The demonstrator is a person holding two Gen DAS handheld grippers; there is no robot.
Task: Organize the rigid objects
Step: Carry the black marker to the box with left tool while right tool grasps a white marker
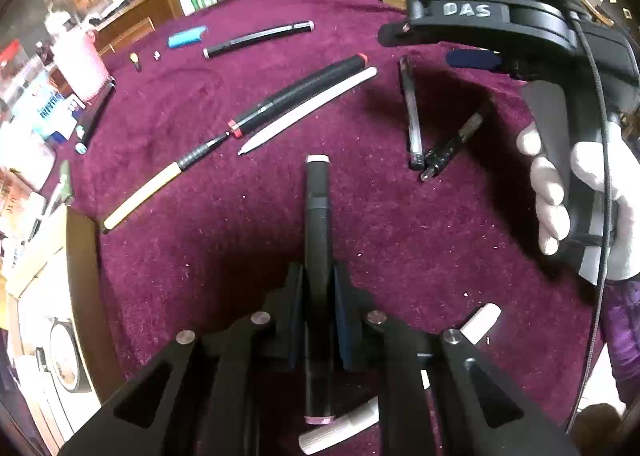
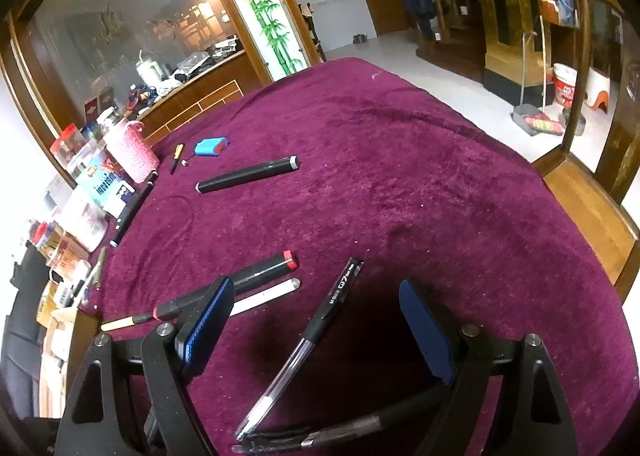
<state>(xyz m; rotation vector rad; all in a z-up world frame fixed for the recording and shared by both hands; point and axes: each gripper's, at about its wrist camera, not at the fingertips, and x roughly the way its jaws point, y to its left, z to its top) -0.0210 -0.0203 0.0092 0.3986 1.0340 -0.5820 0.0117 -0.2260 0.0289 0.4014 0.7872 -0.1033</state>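
My left gripper [image 1: 318, 288] is shut on a black marker [image 1: 317, 232] with a pale cap at each end, its pads pressing on the barrel just over the purple tablecloth [image 1: 400, 223]. In the right wrist view, my right gripper [image 2: 320, 328] stands open above a clear-barrelled black pen [image 2: 308, 340] without touching it. A second dark pen [image 2: 340, 432] lies below it. That gripper [image 1: 436, 49], held by a white-gloved hand [image 1: 560, 191], also shows in the left wrist view. A red-capped black marker [image 1: 304, 95] and a white pen [image 1: 312, 107] lie side by side.
A grey-capped black marker [image 2: 248, 175], a blue lighter-like item [image 2: 210, 146] and a tan-barrelled pen [image 1: 152, 191] lie further out. A white marker [image 1: 340, 428] lies under my left gripper. A pink knitted holder [image 2: 132, 151] and boxes crowd the left table edge.
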